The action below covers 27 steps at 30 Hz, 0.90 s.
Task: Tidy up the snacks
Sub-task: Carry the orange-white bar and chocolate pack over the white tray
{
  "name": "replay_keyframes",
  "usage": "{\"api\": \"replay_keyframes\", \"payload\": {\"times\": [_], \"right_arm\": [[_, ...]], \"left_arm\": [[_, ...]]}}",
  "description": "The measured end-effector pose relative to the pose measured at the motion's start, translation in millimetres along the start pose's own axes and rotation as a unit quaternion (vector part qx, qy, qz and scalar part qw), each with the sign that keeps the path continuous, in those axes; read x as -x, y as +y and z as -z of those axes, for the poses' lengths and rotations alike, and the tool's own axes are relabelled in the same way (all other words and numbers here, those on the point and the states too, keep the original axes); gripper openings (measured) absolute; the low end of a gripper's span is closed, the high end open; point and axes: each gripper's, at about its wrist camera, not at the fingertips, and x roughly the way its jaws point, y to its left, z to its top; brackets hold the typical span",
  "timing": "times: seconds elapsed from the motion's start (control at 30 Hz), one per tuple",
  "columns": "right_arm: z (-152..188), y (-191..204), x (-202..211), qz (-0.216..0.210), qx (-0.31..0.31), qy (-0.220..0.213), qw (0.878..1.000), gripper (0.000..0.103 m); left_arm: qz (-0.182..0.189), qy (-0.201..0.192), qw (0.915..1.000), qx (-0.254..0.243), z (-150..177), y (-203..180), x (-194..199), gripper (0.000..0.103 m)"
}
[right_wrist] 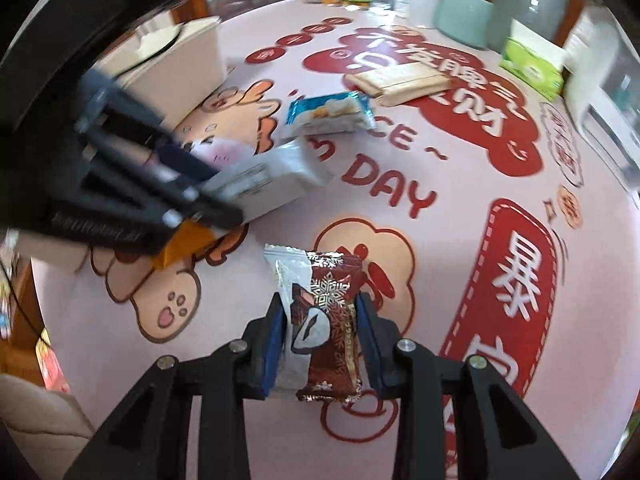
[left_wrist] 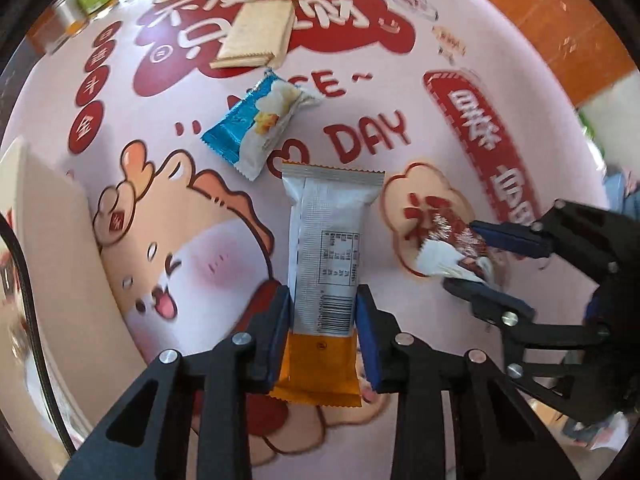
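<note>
While each hand-held gripper (left_wrist: pixel 323 308) clamps one, blue snack (left_wrist: pixel 256 126) lies ahead.

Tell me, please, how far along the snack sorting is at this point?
Nothing visibly sorted yet. In hand: the left gripper is shut on the white-and-orange bar, the right gripper on the brown snowflake packet. Left on the mat: the blue-and-white packet and the beige wafer pack. The beige box may be the destination.
</note>
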Motion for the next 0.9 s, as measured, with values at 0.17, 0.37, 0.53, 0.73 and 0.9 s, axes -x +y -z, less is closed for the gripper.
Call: {"api": "replay_keyframes", "payload": {"times": [0.17, 0.37, 0.53, 0.73, 0.9], "right_arm": [[-2, 4, 18, 0.010, -0.041, -0.009, 0.999, 0.035], [-11, 22, 52, 0.027, -0.065, -0.033, 0.997, 0.034], [-31, 48, 80, 0.028, -0.062, -0.061, 0.996, 0.035], [-62, 94, 110, 0.015, -0.033, -0.105, 0.994, 0.035], [-90, 135, 122, 0.003, -0.004, -0.134, 0.991, 0.035]], "left_arm": [[0.019, -0.044, 0.9988, 0.010, 30, 1, 55, 0.030], [0.020, -0.100, 0.9946, 0.018, 54, 5, 114, 0.030], [0.014, -0.143, 0.9887, 0.043, 69, 30, 147, 0.030], [-0.017, -0.192, 0.9786, 0.071, 103, 70, 189, 0.030], [-0.028, -0.221, 0.9702, 0.096, 124, 104, 213, 0.030]]}}
